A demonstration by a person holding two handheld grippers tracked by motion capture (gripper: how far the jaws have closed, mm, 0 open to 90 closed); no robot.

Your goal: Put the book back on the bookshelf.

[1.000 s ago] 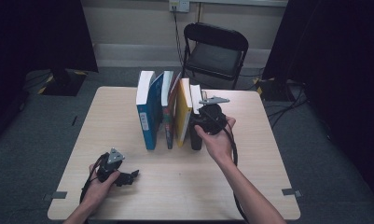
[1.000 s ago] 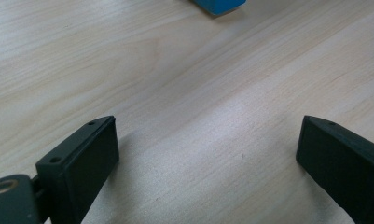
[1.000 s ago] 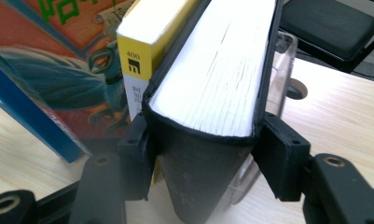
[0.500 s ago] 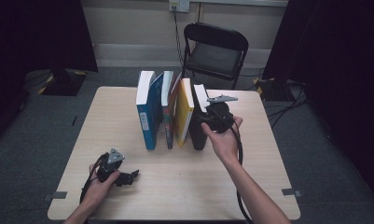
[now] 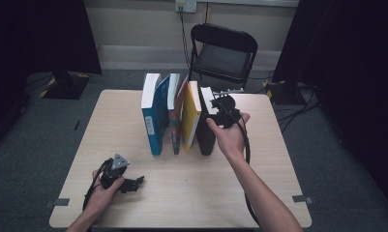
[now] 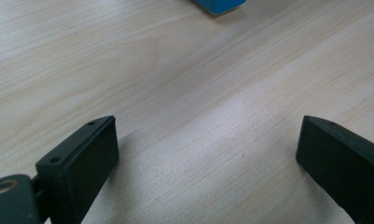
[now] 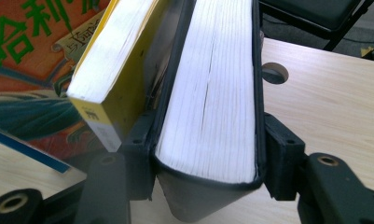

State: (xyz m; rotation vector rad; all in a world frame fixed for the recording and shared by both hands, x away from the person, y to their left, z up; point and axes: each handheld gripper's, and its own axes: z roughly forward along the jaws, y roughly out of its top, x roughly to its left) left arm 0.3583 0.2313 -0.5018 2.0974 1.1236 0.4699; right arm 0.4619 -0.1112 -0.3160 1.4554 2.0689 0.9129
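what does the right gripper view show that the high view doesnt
The right gripper view alone gives the close-up: the right hand-held gripper has a jaw pressed on each cover of the thick black-covered book, white page edges facing the camera. The high view alone gives the left hand-held gripper resting open on the pale wooden table, and the black folding chair. Both show the black book beside the yellow-covered book.

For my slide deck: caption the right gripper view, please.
Right gripper, jaws clamped on both covers of an upright black book, beside a yellow book on the wooden table.
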